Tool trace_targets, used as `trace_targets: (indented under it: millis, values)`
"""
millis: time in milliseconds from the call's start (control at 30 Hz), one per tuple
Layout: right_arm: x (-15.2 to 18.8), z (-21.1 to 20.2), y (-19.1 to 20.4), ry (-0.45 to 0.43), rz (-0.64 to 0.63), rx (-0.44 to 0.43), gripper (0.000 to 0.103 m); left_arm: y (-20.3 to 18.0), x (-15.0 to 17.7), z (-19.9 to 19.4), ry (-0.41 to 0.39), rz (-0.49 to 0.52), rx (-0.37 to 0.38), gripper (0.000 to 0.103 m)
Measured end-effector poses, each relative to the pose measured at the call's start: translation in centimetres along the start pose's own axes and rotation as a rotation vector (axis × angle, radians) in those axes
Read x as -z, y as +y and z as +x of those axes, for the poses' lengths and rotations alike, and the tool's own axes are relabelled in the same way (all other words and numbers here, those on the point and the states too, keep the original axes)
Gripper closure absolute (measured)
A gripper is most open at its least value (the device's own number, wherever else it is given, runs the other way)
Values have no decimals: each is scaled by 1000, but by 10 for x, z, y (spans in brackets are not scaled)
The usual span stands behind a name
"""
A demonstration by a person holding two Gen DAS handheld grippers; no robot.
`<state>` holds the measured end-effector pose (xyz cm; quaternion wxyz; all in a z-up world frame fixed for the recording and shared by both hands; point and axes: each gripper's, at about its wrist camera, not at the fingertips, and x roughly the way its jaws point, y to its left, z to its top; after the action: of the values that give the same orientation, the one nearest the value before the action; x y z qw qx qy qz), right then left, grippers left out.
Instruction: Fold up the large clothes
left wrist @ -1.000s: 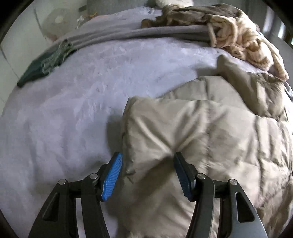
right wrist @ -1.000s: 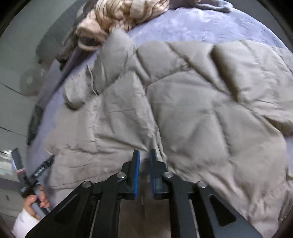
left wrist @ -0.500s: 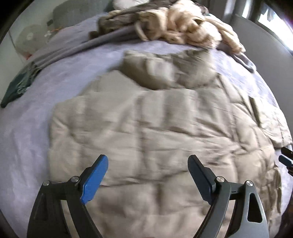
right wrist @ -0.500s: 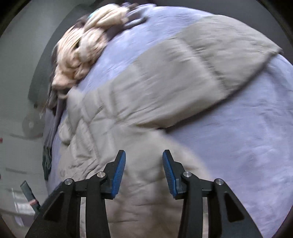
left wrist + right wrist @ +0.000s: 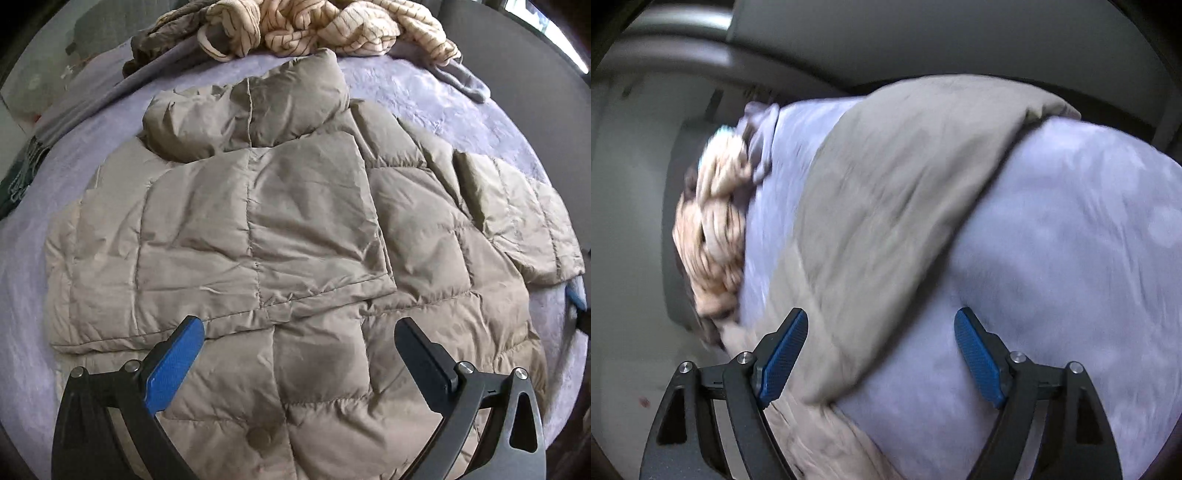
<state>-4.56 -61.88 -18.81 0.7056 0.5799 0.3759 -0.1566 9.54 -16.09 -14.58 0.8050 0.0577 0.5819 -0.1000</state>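
A beige quilted puffer jacket (image 5: pixel 295 229) lies spread on a lilac bed cover (image 5: pixel 461 96). Its left sleeve is folded across the body; the right sleeve (image 5: pixel 517 221) sticks out to the right. My left gripper (image 5: pixel 299 332) is open and empty, above the jacket's lower hem. My right gripper (image 5: pixel 881 325) is open and empty, above the outstretched sleeve (image 5: pixel 905 184) and the bed cover (image 5: pixel 1071 258). The right wrist view is blurred.
A heap of cream striped fabric (image 5: pixel 317 26) and a grey garment (image 5: pixel 461 79) lie at the far edge of the bed. The same heap shows at the left in the right wrist view (image 5: pixel 713 229). A dark green cloth (image 5: pixel 18 177) lies at the left.
Both grippers opened wide and let go of the jacket. The left one drew back over the hem. The right one swung right toward the outstretched sleeve.
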Motion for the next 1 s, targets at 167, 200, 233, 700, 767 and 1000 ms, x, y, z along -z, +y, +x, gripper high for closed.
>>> trace_targets:
  millis: [167,200,233,700,767,1000]
  values:
    - [-41,6,-3,-29,92,-122,19,-6,2,-3,6,-2,8,0]
    - [-45,8,0,-33,102,-129,19,-6,3,-5,1,-8,3,0]
    - [-51,10,3,-37,109,-141,19,-5,3,-7,-2,-15,-2,0]
    - [-19,48,162,54,-362,-130,88,71,16,-30,-61,-167,-52,0]
    - [8,57,201,74,-504,-131,88,87,19,-30,-71,-180,-70,0]
    - [161,108,303,190,-1020,-103,88,139,25,-30,-96,-230,-100,0]
